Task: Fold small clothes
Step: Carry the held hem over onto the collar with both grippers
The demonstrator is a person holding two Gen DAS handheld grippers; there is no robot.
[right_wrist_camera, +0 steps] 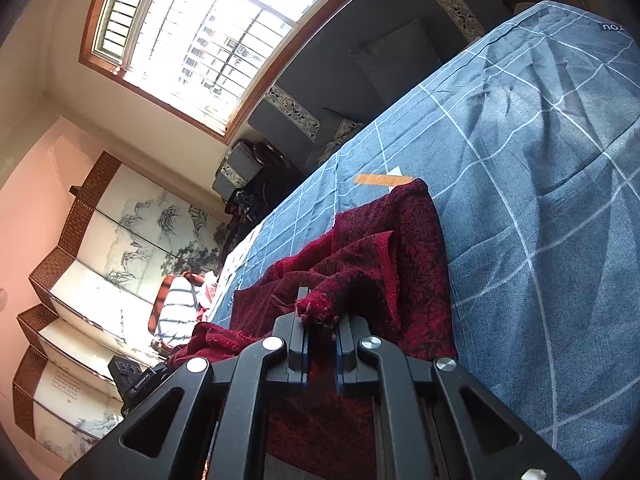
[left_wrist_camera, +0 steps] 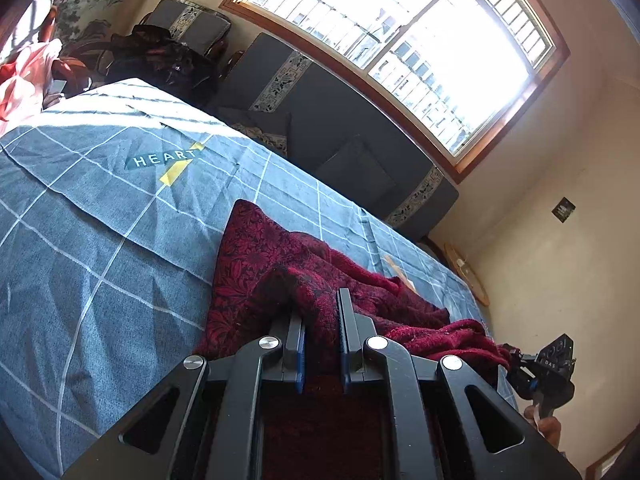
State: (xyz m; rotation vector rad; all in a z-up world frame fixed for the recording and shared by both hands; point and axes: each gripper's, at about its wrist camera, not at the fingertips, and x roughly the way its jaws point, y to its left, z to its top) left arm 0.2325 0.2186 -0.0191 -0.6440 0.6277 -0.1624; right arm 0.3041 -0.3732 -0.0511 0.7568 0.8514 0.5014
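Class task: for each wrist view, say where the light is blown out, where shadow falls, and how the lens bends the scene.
Left wrist view: the window is blown white; sunlight bands the blue bedcover far end, the near part shaded; straight edges curve. Right wrist view: same glare, the red garment dim yet sharp, frame corners black.

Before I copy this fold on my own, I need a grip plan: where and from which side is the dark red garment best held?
By its near edge, from the bed's near side. The dark red garment lies flat farther in, while its near part bunches up, so fingers can pinch it. Both the left gripper and right gripper already clamp bunched cloth there, apart along that edge.
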